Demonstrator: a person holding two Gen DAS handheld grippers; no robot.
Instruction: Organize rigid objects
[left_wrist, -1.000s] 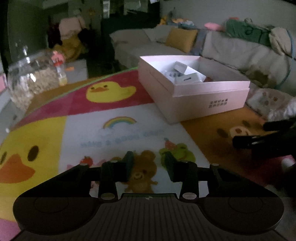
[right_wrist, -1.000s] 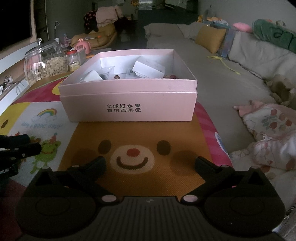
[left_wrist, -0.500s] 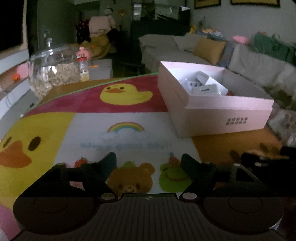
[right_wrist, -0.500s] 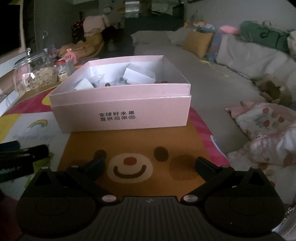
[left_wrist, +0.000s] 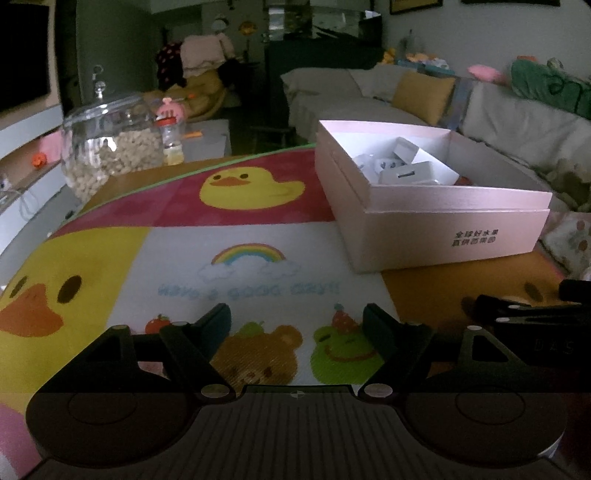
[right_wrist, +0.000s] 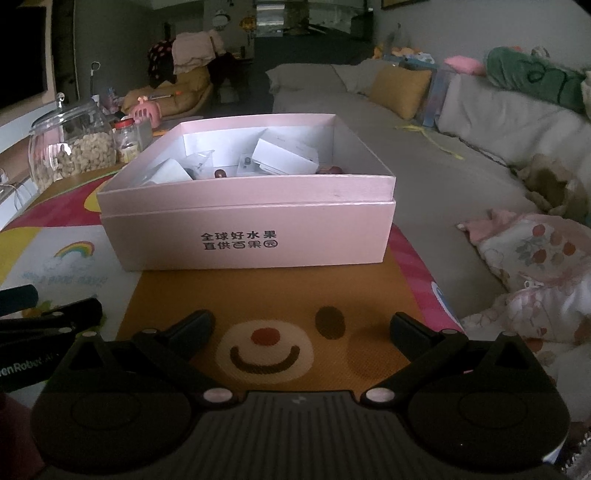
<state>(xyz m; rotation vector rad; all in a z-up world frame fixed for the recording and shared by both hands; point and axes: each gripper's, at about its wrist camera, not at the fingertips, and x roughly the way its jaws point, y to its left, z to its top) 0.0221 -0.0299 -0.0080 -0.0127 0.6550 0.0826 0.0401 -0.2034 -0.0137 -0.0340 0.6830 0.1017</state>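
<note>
An open pink cardboard box (right_wrist: 251, 236) with black Chinese print stands on a cartoon play mat (right_wrist: 266, 310); it also shows in the left wrist view (left_wrist: 443, 229). Inside lie small white boxes (right_wrist: 284, 157) and a few small dark red items (right_wrist: 330, 170). My right gripper (right_wrist: 301, 326) is open and empty, low over the mat's bear face, in front of the box. My left gripper (left_wrist: 297, 325) is open and empty over the mat's small animal pictures, left of the box. Each gripper shows at the edge of the other's view.
A glass jar of nuts (left_wrist: 110, 155) and a small red-lidded jar (left_wrist: 171, 142) stand at the mat's far left. A grey sofa with cushions (right_wrist: 480, 122) and a flowered blanket (right_wrist: 535, 266) lie to the right.
My left gripper has opened from nearly shut to wide and its view has swung level. My right gripper has stayed open and shifted only slightly before the box.
</note>
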